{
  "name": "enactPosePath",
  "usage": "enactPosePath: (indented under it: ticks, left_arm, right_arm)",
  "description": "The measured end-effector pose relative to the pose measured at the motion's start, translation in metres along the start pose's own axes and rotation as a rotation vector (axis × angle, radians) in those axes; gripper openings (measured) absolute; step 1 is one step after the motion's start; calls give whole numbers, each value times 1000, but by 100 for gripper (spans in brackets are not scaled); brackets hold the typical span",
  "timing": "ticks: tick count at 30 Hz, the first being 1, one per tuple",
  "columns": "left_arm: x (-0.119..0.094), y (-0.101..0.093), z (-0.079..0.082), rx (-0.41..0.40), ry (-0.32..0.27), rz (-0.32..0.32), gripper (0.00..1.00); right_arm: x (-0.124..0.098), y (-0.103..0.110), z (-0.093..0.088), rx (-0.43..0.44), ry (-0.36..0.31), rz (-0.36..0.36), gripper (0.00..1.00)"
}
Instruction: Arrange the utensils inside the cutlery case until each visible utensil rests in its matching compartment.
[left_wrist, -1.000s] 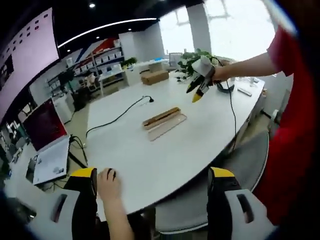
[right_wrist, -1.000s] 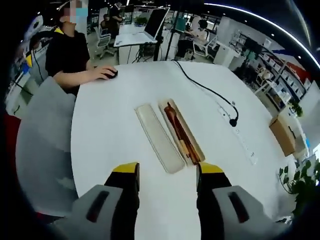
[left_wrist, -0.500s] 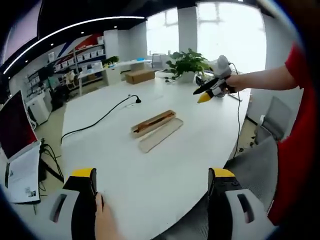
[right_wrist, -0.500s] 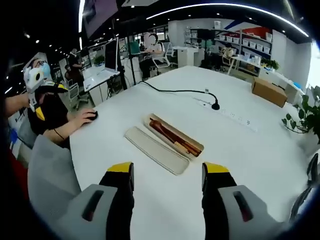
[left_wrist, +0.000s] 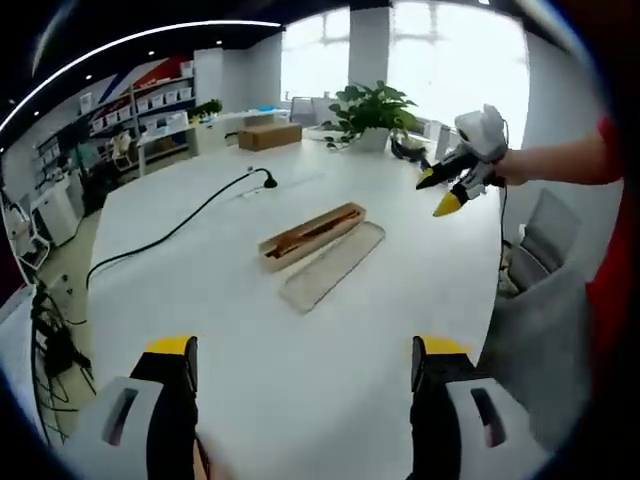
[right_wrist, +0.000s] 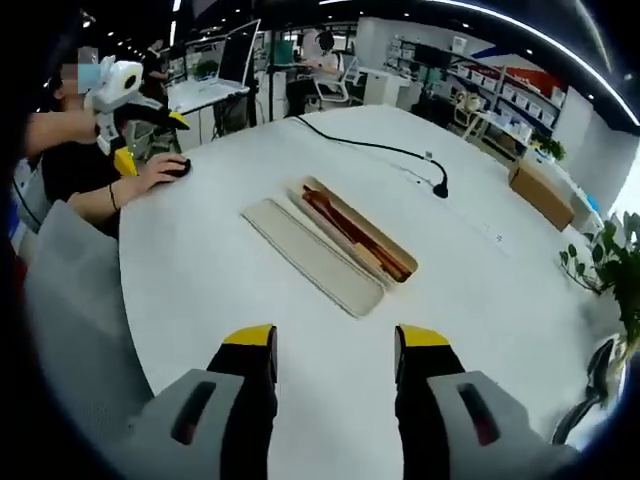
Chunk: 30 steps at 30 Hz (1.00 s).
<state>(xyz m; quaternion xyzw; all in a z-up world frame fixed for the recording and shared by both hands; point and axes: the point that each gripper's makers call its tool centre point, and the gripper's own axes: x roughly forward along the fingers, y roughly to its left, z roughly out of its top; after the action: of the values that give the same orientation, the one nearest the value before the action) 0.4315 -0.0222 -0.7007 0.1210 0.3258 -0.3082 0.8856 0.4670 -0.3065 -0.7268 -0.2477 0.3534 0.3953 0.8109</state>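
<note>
Out on the white counter lies the open cutlery case, with its flat lid set just beside it on the nearer side in the left gripper view. Brown wooden utensils rest lengthwise inside the case; which compartment each sits in is too small to tell.

The left tool is held low at the near edge of the counter, its two yellow-tipped jaws spread wide apart with nothing between them, well apart from the case. The right tool likewise hovers above the counter's near edge in the right gripper view, jaws parted and empty, the case and lid lying farther out ahead of it.

Each tool also shows in the other's view: the right one up at the right of the left gripper view, held out over the counter by a bare arm, and the left one at the far left of the right gripper view.

A black cable with a small microphone runs across the counter beyond the case. A cardboard box and a potted plant stand at the far end. A seated person's hand rests on a mouse at the counter's far left in the right gripper view.
</note>
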Motion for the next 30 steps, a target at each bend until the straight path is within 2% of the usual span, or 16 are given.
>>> enactPosePath:
  ticks: [5, 9, 11, 13, 14, 15, 16, 20, 23, 26, 28, 30]
  left_arm:
    - [9, -6, 20, -26, -37, -11, 88]
    - [23, -14, 16, -3, -10, -30, 86]
    - [32, -18, 16, 1, -12, -36, 83]
    - [39, -23, 20, -40, -17, -51, 82]
    - [39, -29, 29, -73, -33, -69, 83]
    - [39, -34, 43, -70, -91, -78, 83]
    - [37, -34, 46, -62, -98, -67, 83]
    - [47, -31, 38, -65, -62, -41, 83]
    - [54, -27, 30, -56, -43, -29, 84]
    - [63, -27, 21, -121, -23, -14, 84]
    - [67, -30, 20, -116, -24, -23, 84]
    - [71, -28, 13, -72, 17, -12, 84]
  right_arm:
    - [9, -7, 3, -2, -13, 15, 49]
    - [20, -16, 6, 59, -46, 32, 50]
    - [29, -18, 1, 66, -31, 39, 51]
    - [35, -20, -1, 64, -26, 35, 52]
    - [37, -20, -1, 66, -26, 36, 53]
    - [38, -20, -1, 70, -21, 38, 55]
    - [37, -19, -1, 71, -21, 35, 56]
    - [37, -17, -4, 67, -36, 28, 62]
    - [38, -15, -14, 78, -27, 27, 61]
    - [36, -12, -25, 54, 22, 36, 60]
    - [34, -14, -26, 47, 24, 31, 60]
    - [34, -20, -29, 62, 16, 19, 62]
